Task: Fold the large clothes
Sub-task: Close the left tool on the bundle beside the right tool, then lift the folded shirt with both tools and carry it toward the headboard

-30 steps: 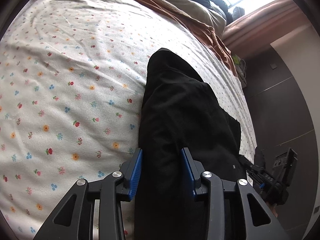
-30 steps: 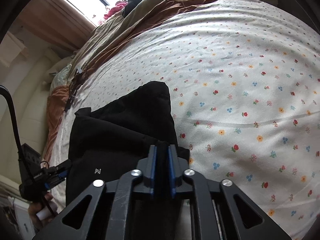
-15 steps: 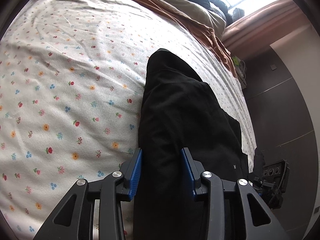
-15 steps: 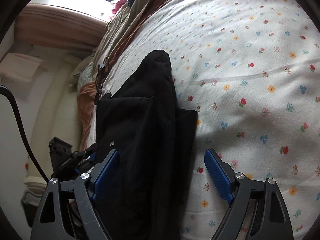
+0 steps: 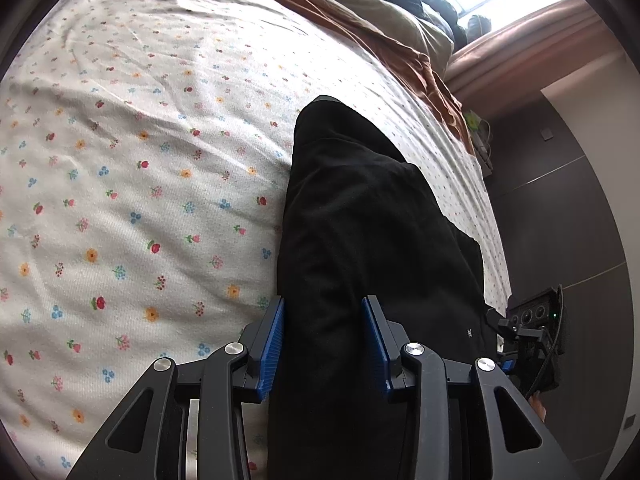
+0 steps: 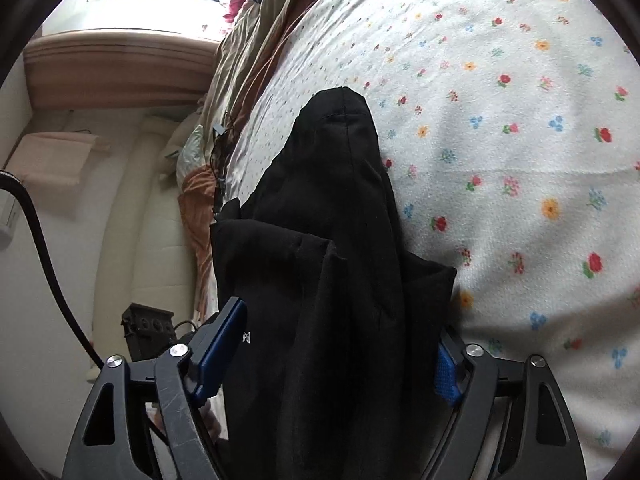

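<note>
A black garment lies folded lengthwise on the floral bed sheet, its narrow end pointing away. It also shows in the right wrist view. My left gripper is open, its blue pads either side of the garment's near end, with cloth between them. My right gripper is open wide, its blue pads straddling the garment's near end. The garment's near edge is hidden under both grippers.
A brown and beige duvet is bunched along the far side of the bed, with dark clothes by the window. The bed edge drops to a dark floor on the right. A black device sits there. Cables lie near the pillows.
My right gripper was shut on the garment a second ago; it has opened wide and let go, and turned toward the garment. My left gripper has stayed open and still.
</note>
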